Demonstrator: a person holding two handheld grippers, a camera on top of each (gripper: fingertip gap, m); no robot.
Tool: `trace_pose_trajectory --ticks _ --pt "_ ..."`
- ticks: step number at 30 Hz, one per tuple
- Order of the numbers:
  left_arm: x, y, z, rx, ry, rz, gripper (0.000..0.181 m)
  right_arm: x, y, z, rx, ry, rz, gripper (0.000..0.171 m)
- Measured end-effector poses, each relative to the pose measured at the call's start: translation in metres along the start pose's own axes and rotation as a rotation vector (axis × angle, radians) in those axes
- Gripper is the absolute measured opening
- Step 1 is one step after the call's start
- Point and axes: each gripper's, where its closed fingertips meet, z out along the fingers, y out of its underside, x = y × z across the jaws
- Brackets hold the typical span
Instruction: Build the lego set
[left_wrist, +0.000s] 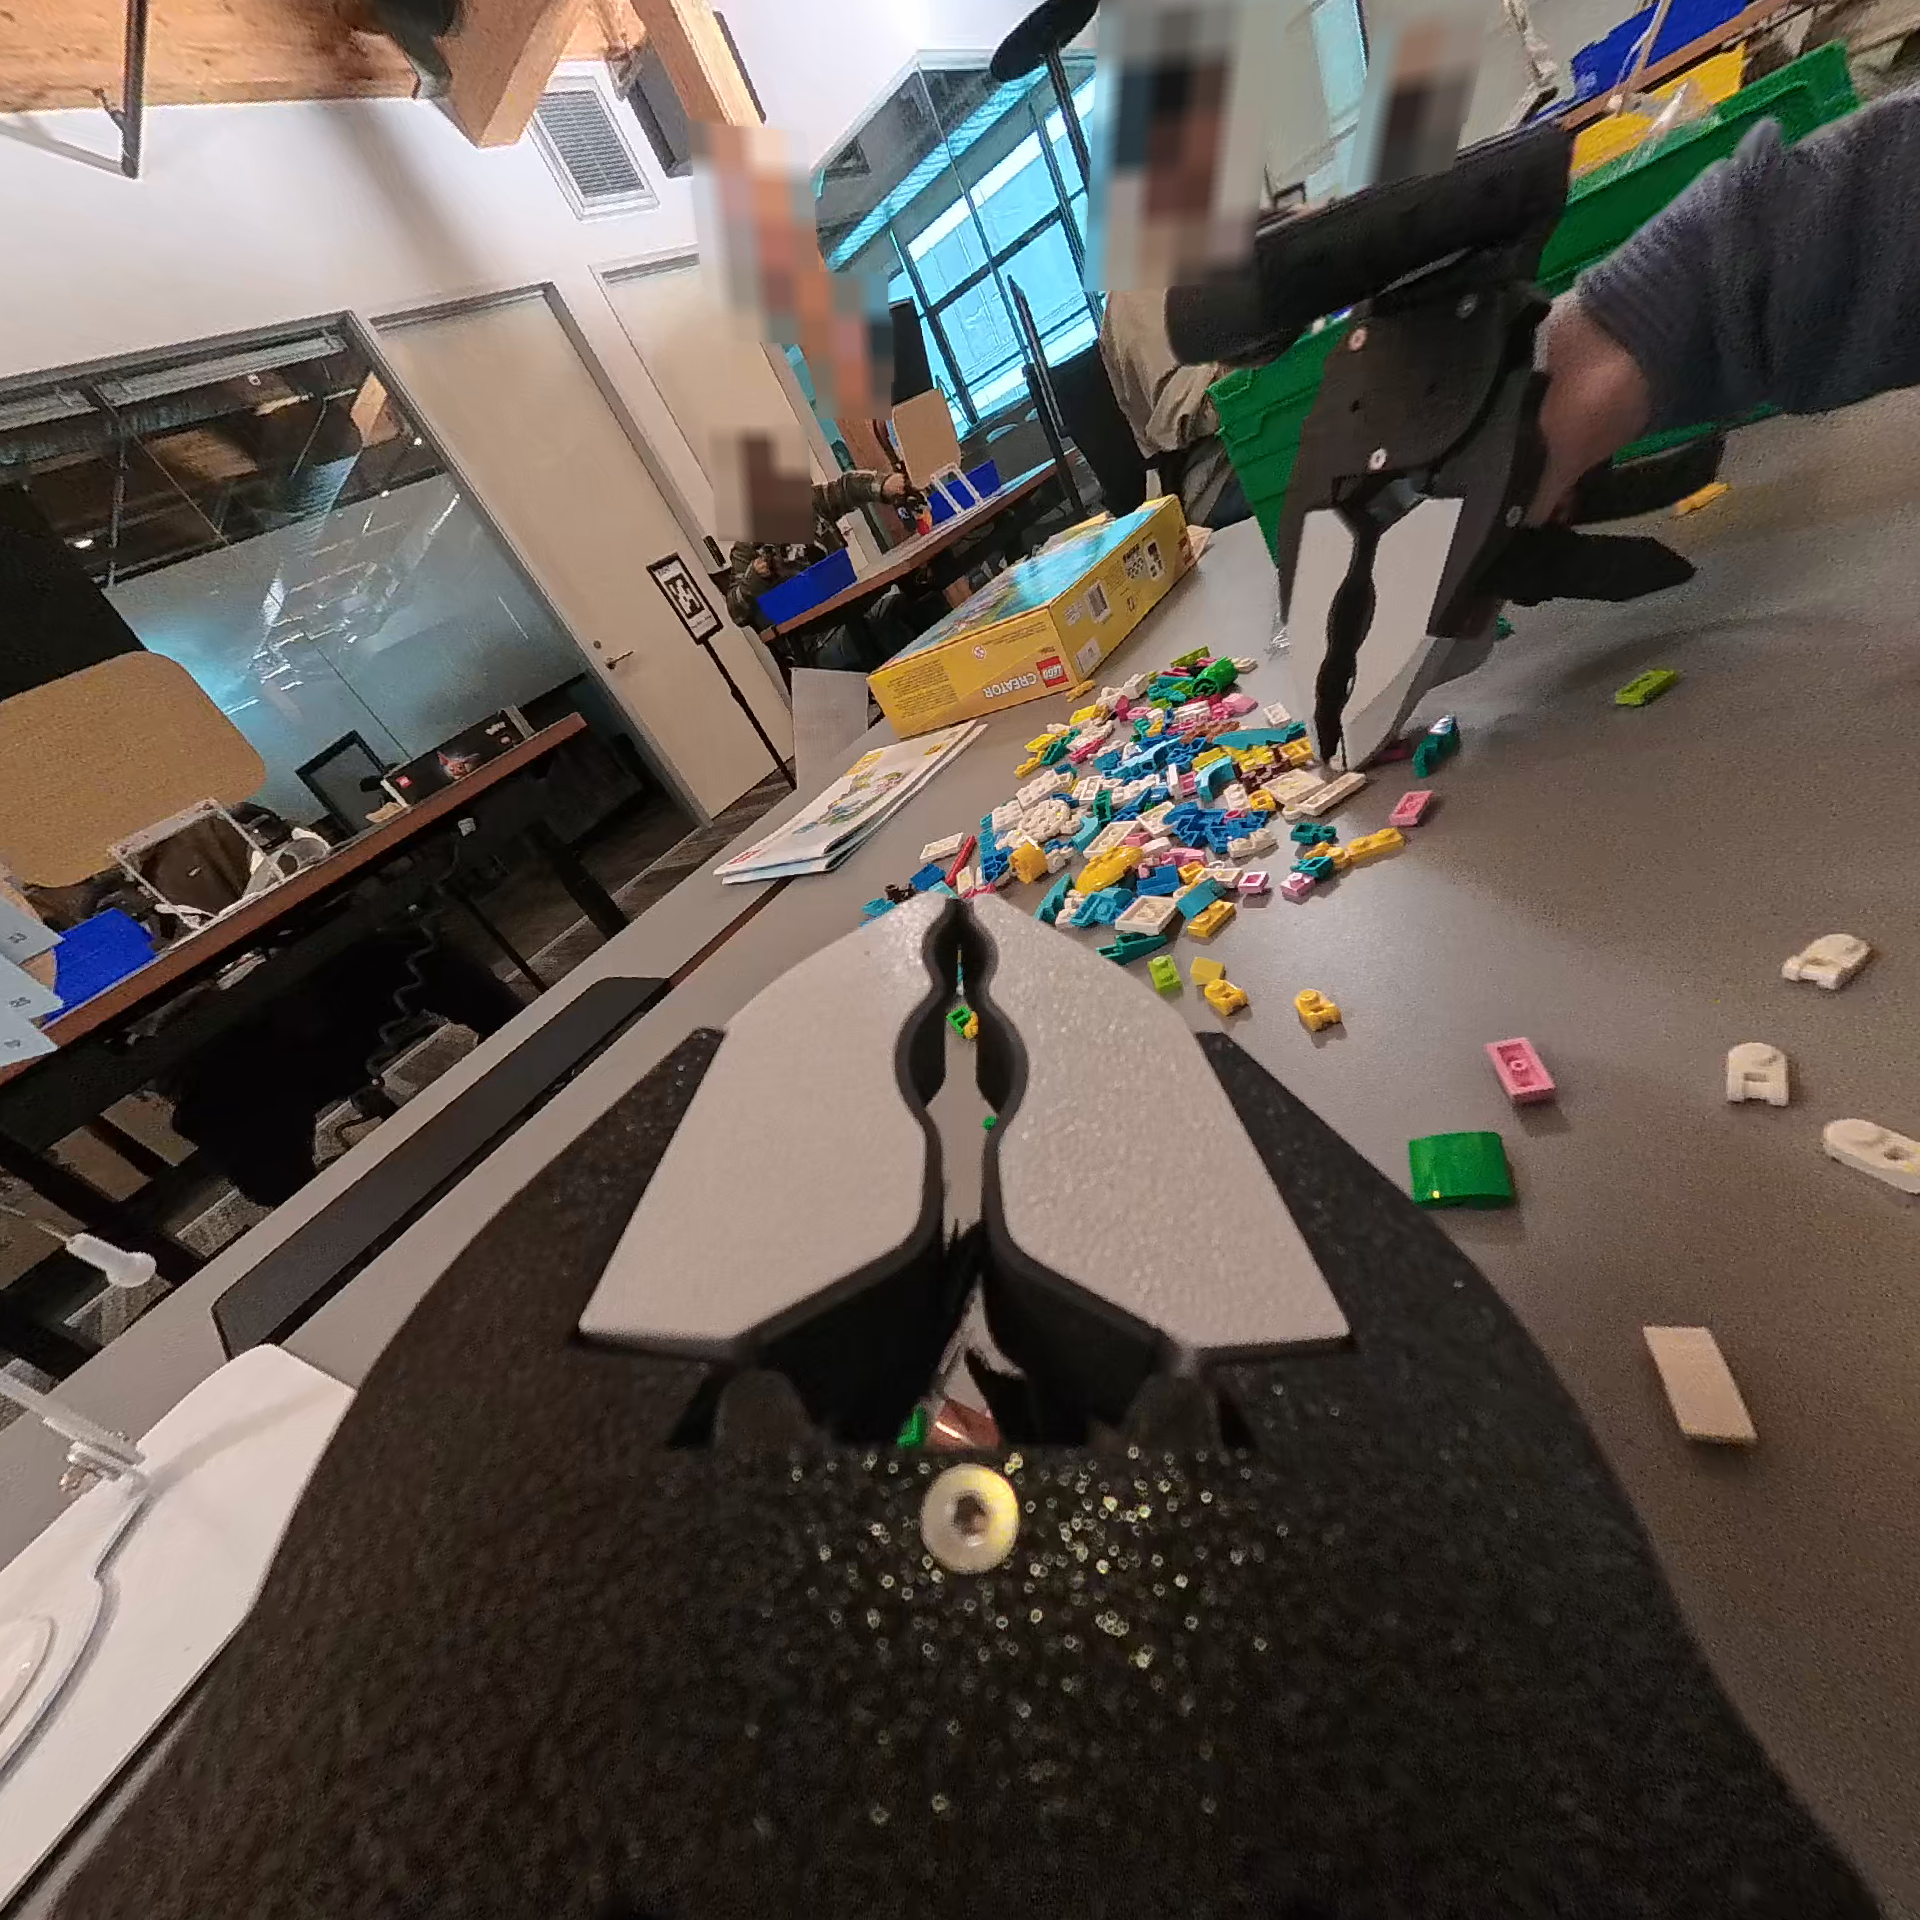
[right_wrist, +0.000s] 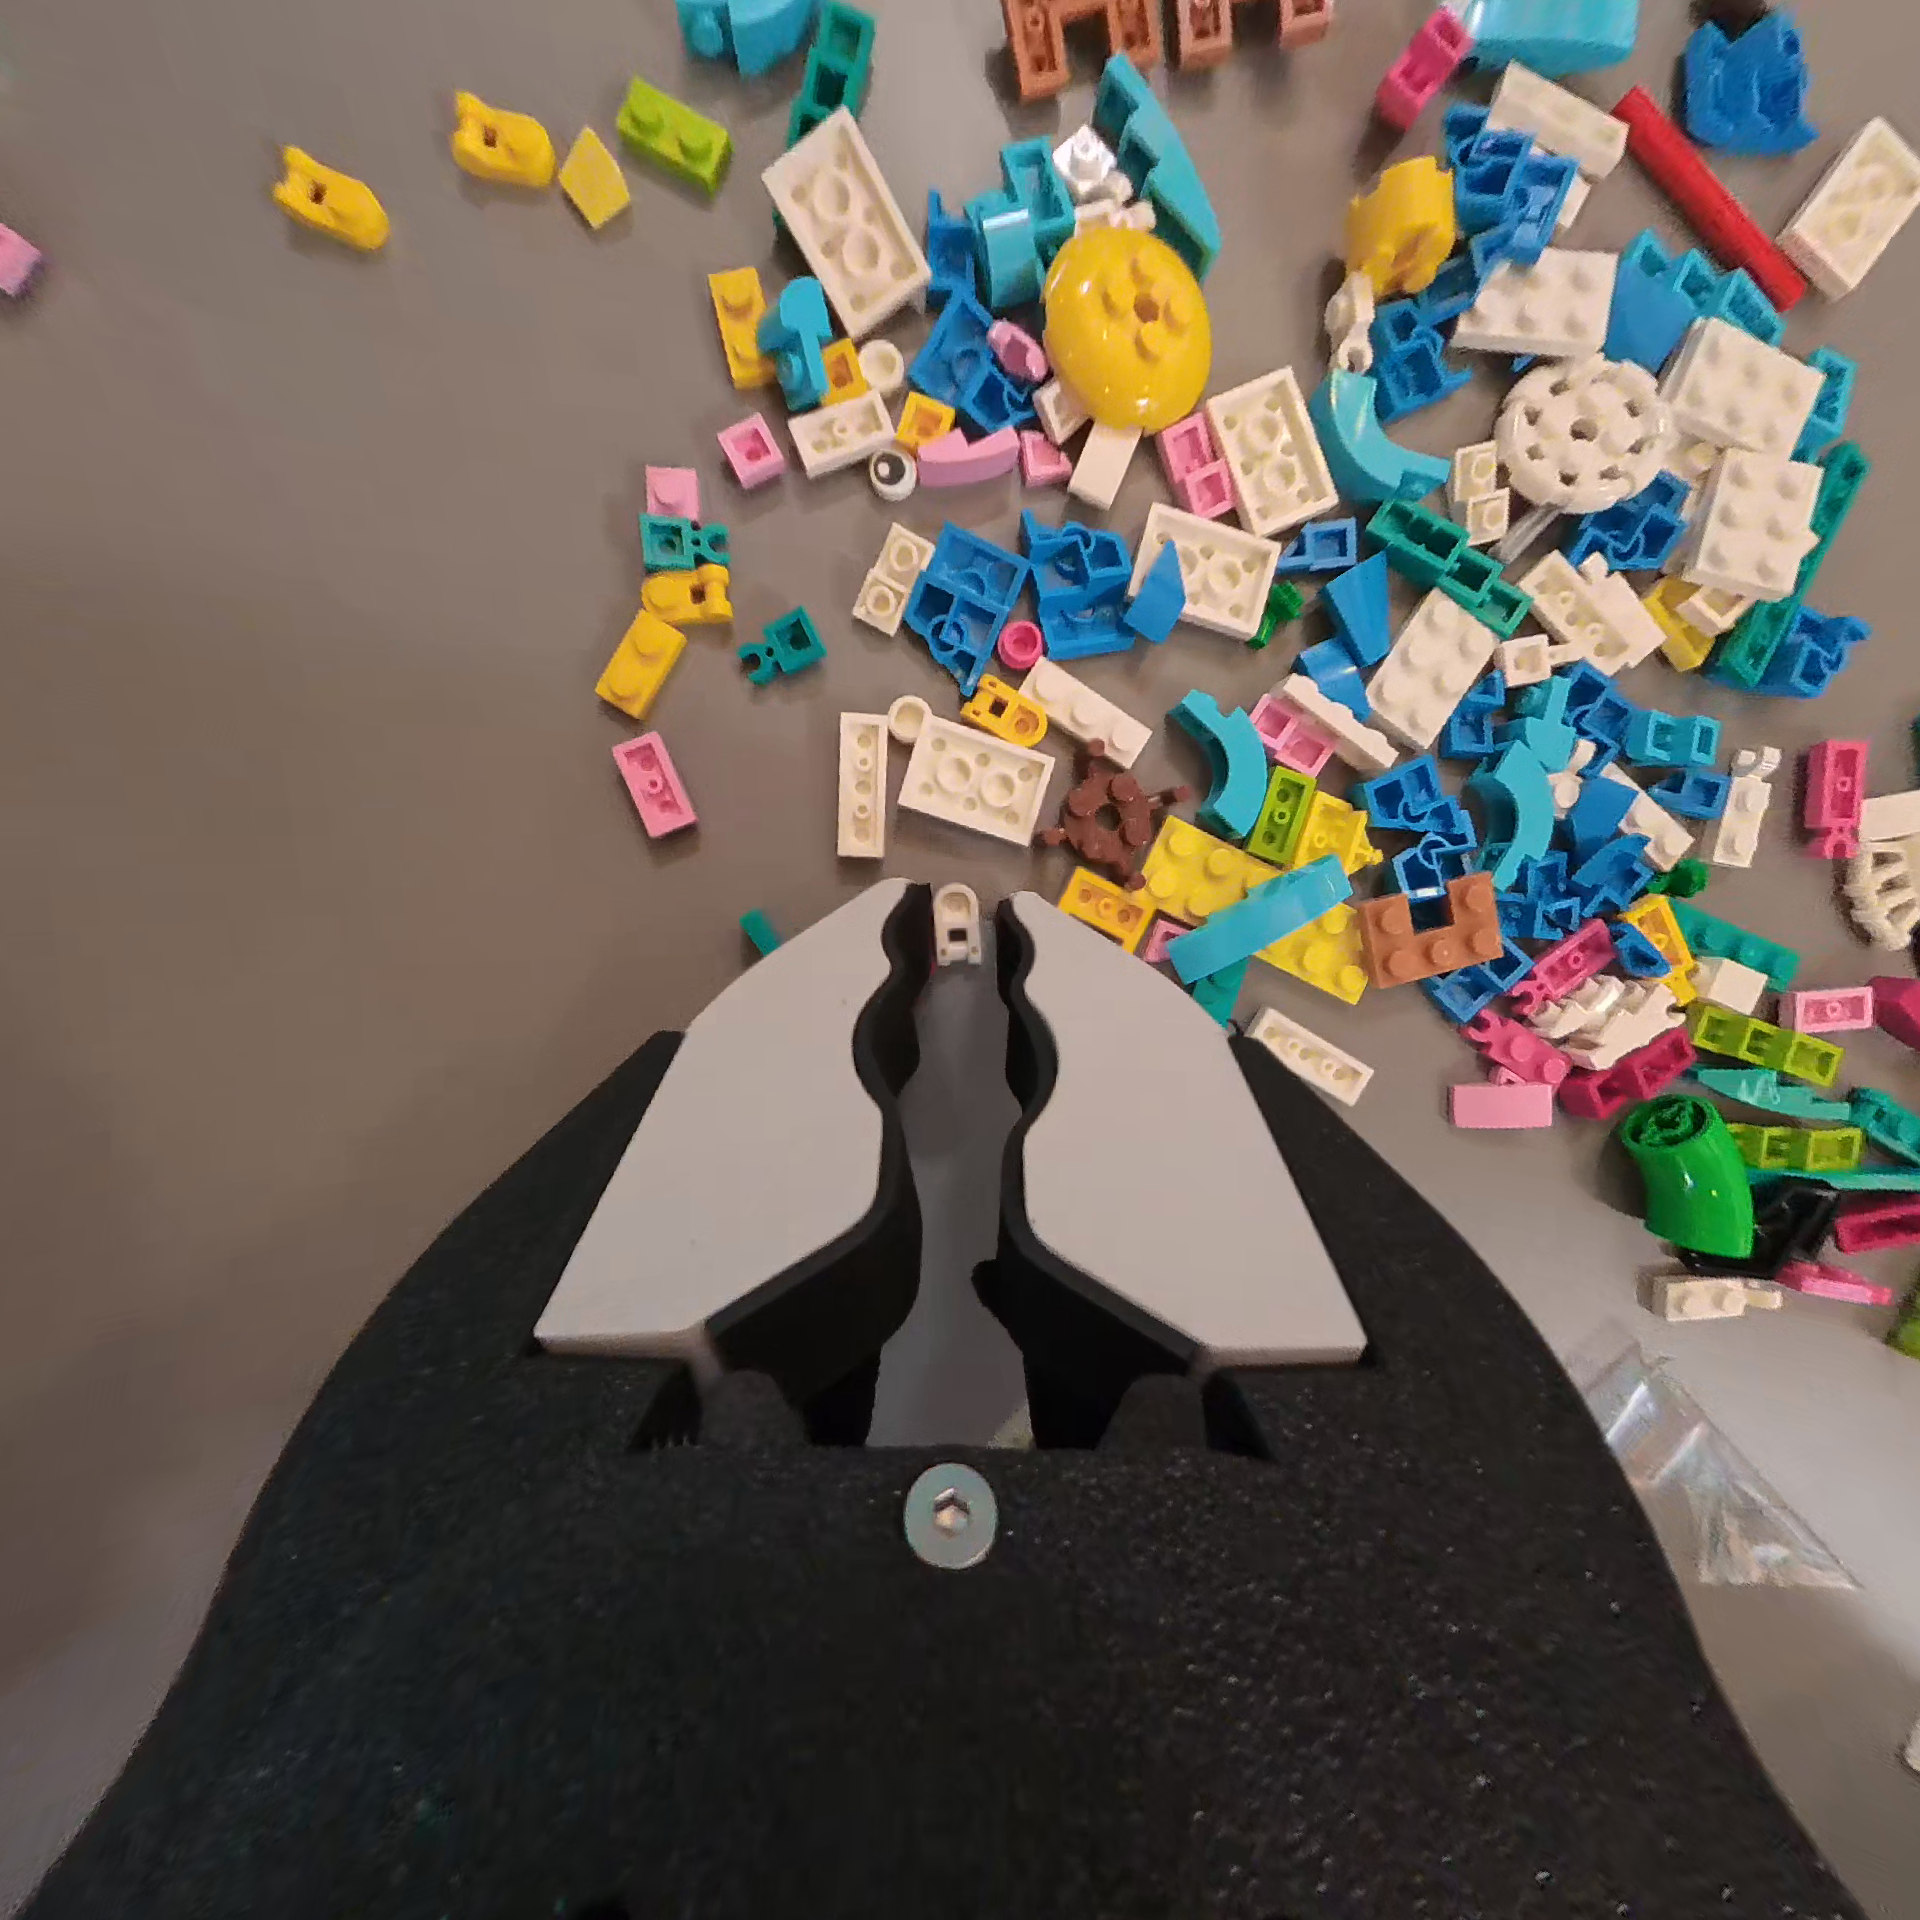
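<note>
The right gripper (right_wrist: 956, 925) points down at the grey surface (right_wrist: 312, 727), its jaws slightly apart with a small white clip piece (right_wrist: 956, 923) between the fingertips; whether they touch it cannot be told. Ahead and to the right spreads a pile of loose bricks (right_wrist: 1403, 623), among them a yellow dome (right_wrist: 1127, 327), a white wheel-like disc (right_wrist: 1579, 431) and a brown ring piece (right_wrist: 1112, 816). A green curved piece (right_wrist: 1688, 1184) lies at the right edge.

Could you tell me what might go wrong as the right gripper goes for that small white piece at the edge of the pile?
The small white piece sits between the open right gripper tips without being clamped, so closing off-centre could flick it away. The brown piece and yellow plate lie close and could get nudged.
</note>
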Motion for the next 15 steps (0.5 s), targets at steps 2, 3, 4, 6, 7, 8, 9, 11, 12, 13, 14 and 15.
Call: trace_pose_trajectory --ticks 2,3,4,6,7,8,9,11,12,13,14,15 --pt "0.0 0.0 0.0 -0.001 0.001 0.0 0.0 0.0 0.001 0.0 -0.047 -0.021 0.008 0.01" --pt "0.0 0.0 0.0 -0.001 0.001 0.0 0.0 0.0 0.001 0.0 -0.063 -0.025 0.008 0.007" --pt "0.0 0.0 0.0 -0.001 0.001 -0.001 0.0 0.001 0.002 -0.001 -0.075 -0.023 0.001 0.007" --pt "0.0 0.0 0.0 -0.001 0.001 0.0 0.0 0.002 -0.001 -0.003 -0.068 -0.002 -0.016 0.007" --pt "0.0 0.0 0.0 -0.001 0.001 -0.001 0.0 0.0 -0.005 -0.007 -0.045 0.003 -0.019 0.007" --pt "0.0 0.0 0.0 0.0 0.0 -0.001 0.0 -0.004 -0.011 -0.011 -0.008 -0.002 -0.019 0.007" --pt "0.0 0.0 0.0 0.001 0.0 -0.001 0.0 -0.012 -0.019 -0.015 0.043 -0.02 -0.027 0.007" --pt "0.0 0.0 0.0 0.001 0.001 -0.001 0.0 -0.04 -0.035 -0.024 0.147 -0.084 -0.077 0.007" --pt "0.0 0.0 0.0 0.001 0.002 -0.001 0.0 -0.058 -0.042 -0.026 0.183 -0.117 -0.109 0.007" --pt "0.0 0.0 0.0 0.001 0.002 -0.002 0.0 -0.076 -0.046 -0.027 0.206 -0.147 -0.146 0.007" --pt "0.001 0.0 0.0 0.001 0.003 -0.003 0.0 -0.094 -0.049 -0.026 0.219 -0.172 -0.185 0.007" --pt "0.001 -0.001 0.0 0.002 0.004 -0.004 0.0 -0.111 -0.051 -0.024 0.222 -0.188 -0.225 0.007"
